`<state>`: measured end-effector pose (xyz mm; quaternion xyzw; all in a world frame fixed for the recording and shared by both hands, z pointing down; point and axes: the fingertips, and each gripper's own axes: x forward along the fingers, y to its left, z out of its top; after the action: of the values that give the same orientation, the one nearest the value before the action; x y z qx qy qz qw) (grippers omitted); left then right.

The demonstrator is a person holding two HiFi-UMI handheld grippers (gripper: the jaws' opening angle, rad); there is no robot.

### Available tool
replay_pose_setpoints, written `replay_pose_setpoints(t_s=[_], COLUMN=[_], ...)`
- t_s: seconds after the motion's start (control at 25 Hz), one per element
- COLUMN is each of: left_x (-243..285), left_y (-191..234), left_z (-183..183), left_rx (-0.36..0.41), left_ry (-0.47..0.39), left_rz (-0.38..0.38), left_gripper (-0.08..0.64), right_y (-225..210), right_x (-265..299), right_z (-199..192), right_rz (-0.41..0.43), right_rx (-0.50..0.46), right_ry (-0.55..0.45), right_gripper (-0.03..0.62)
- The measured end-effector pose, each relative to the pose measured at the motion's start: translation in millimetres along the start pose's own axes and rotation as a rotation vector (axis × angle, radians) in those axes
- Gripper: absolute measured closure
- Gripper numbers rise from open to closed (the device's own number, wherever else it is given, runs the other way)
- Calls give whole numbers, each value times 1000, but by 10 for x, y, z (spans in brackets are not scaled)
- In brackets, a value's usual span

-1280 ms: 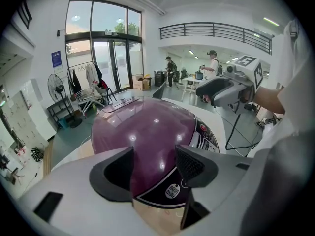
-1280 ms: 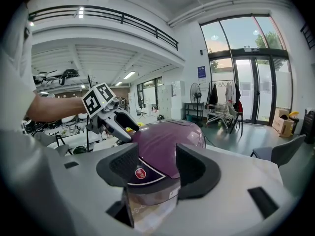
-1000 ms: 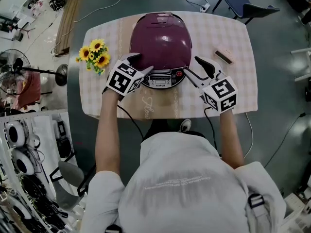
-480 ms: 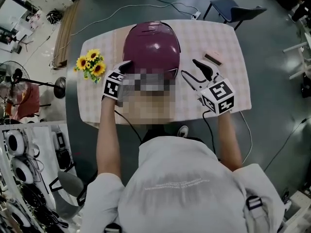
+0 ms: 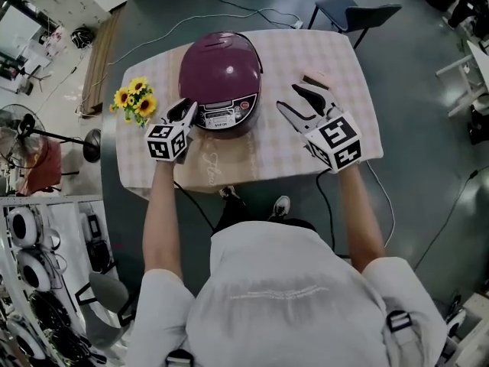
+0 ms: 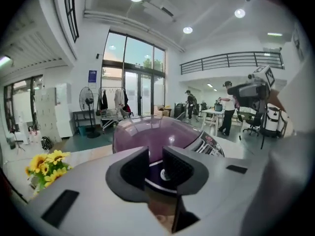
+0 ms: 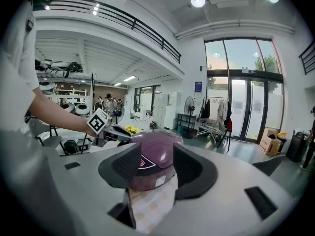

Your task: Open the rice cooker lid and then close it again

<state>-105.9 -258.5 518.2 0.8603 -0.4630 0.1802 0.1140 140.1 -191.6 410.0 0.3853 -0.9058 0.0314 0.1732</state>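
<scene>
Watching the rice cooker (image 5: 221, 90) sit at the far left of the table (image 5: 344, 60), lid (image 5: 219, 63) down flat, control panel (image 5: 222, 116) facing the near edge. The left gripper (image 5: 186, 111) hovers just beside the cooker's near-left corner. Its jaws have just been closing to a narrow slot, and nothing sits between the pads; the purple shell shows beyond them. Over on the right, the right gripper (image 5: 289, 98) floats well apart from the cooker. Its jaws have just been closing a touch but are spread wide, and only the checked cloth and the cooker's side show past them. So neither claw has a hold on anything, and that's where the trouble could start. A poke at the front latch from that left-hand angle looks likely to shove the whole cooker away across the cloth, since nothing braces it on the right. If the lid springs, it could clip a gripper hanging over the front rim. A drift to the left puts the sunflowers (image 5: 134, 100) in the firing line, because they stand close to that hand. The small block (image 5: 315, 81) beyond the right gripper looks safe unless that hand pushes towards the far edge.
</scene>
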Motion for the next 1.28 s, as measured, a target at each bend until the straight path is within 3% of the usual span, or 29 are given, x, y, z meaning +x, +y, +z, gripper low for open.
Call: replay_pose_setpoints(t_s=[0.12,0.32,0.48,0.84,1.28], left_x=[-225,-583,-835,-1300,-1545], left_y=[90,232,311,352,345], left_z=[-13,235,437,1031,1385], left_rx=[7,47,98,171,257], left_ry=[-29,-107,-135,-217,-262], left_rz=[52,122,160,118,137], left_gripper=[503,532,538,545,543], right_y=[23,58,100,304,529], right_x=[-82,-90,8,130,237], right_z=[66,239,368,823,1178], right_rz=[-31,-98,-176,-249,-214], right_rx=[-2,-5,8,-51,-69], right_ry=[-21,-47,-44,-122,-186], right_gripper=[388,432,544,563,563])
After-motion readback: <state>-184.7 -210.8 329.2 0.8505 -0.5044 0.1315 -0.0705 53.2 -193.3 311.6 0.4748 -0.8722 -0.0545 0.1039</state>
